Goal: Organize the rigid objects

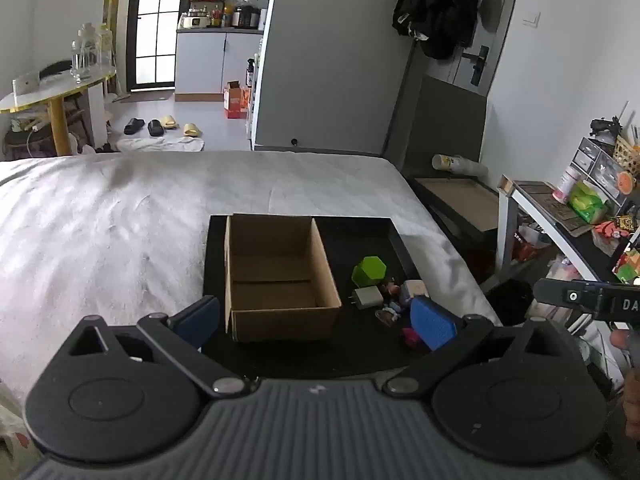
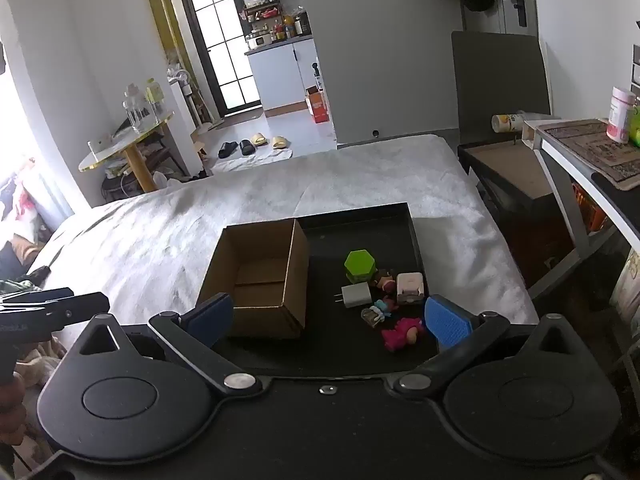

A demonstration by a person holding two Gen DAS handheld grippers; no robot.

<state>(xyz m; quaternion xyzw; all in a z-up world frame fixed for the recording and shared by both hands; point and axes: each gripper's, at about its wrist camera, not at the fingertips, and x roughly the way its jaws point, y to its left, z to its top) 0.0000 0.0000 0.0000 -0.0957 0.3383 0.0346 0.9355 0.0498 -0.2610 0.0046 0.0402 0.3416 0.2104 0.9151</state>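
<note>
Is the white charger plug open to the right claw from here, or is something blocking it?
Probably yes. The right claw is open and empty, and the white charger plug lies uncovered on the black tray, beside the green hexagon box.

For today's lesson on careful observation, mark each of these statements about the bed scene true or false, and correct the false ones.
1. The cardboard box is empty. True.
2. The green hexagonal block lies inside the box. False: it stands on the black tray, to the right of the box.
3. Both claws are open and hold nothing. True: the left claw and the right claw have their jaws spread wide with nothing gripped.
4. The white charger plug sits on the bedsheet, off the tray. False: it lies on the tray, just in front of the green block.
5. The pink doll is the small item nearest the right wrist camera. True.
</note>
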